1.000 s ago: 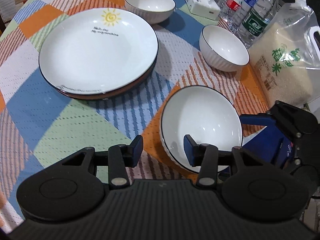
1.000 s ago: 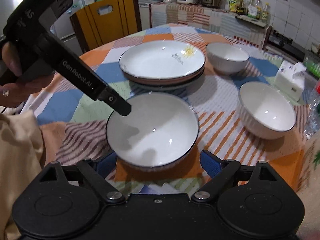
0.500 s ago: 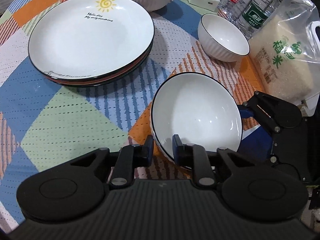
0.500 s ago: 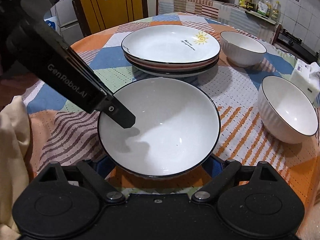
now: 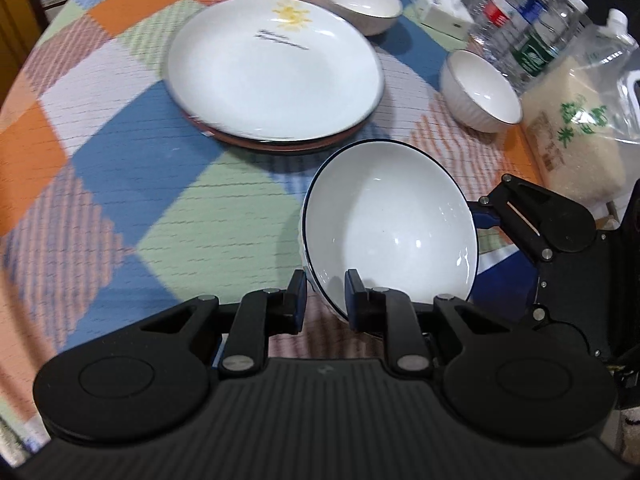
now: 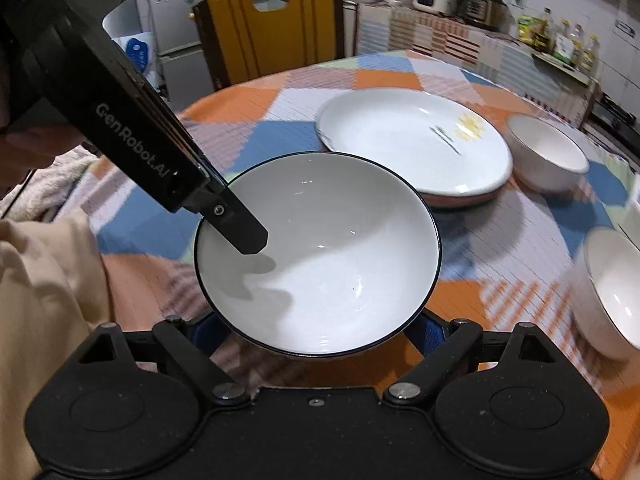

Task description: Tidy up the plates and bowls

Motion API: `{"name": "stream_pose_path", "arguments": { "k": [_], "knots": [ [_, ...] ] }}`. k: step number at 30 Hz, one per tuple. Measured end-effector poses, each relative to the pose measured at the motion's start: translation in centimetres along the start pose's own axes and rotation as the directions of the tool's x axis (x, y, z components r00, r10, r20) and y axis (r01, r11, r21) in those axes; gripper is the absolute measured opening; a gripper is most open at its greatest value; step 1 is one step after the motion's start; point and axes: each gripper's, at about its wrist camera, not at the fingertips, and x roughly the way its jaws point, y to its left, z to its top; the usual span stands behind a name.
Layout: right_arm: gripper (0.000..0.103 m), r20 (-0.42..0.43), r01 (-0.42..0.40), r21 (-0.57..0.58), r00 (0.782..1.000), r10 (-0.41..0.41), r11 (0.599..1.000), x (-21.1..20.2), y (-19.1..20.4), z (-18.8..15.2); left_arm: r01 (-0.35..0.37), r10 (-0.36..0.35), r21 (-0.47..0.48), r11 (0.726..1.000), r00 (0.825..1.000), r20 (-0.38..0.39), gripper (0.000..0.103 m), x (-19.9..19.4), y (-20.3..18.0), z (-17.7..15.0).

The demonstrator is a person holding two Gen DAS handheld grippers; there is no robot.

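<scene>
- The big bowl (image 5: pixel 390 224) is glazed white ceramic with a thin dark rim line: stiff, smooth and glossy, so probably slippery under pads, and likely to chip or break if it drops or knocks another dish.
- It sits just in front of the plate stack (image 5: pixel 276 68), on the near side of it, tipped up toward the left camera; it looks raised off the surface (image 5: pixel 120 176), though contact underneath is hidden.
- The left tongs (image 5: pixel 325 300) are pinched on the bowl's near rim, one finger (image 5: pixel 298 296) outside the wall and the other inside. In the right view that inner finger reaches down over the rim into the bowl (image 6: pixel 316 256).
- The right tongs (image 6: pixel 316 330) are spread wide under the bowl's near side, their blue pads mostly hidden beneath it. I cannot tell whether they press the wall or only cradle it.
- A rim pinch alone on a wide, fairly heavy bowl invites swivelling, so support from beneath seems the safer hold.
- Two small ribbed bowls stand apart: one (image 5: pixel 358 2) just behind the plate stack, one (image 5: pixel 482 92) to its right. The big bowl would not nest inside either.
</scene>
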Motion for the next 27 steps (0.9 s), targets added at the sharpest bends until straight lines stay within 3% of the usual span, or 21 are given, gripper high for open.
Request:
{"name": "stream_pose_path", "arguments": {
  "k": [12,19,27],
  "knots": [
    [0.094,-0.008,-0.016,-0.006,1.0,0.016,1.0,4.4,2.3,1.4,-0.079,0.079,-0.042,0.996,0.997,-0.014,0.018,2.1,3.9,-0.7],
    [0.093,-0.01,0.026,-0.021,1.0,-0.026,0.999,3.8,3.0,1.2,-0.063,0.063,-0.049,0.997,0.998,-0.015,0.018,1.9,3.8,-1.3],
    [0.094,0.014,0.069,0.005,0.998,-0.069,0.998,-0.2,1.9,0.2,-0.046,0.047,-0.057,0.997,0.999,0.022,0.022,-1.0,3.2,-1.5]
  ]
}}
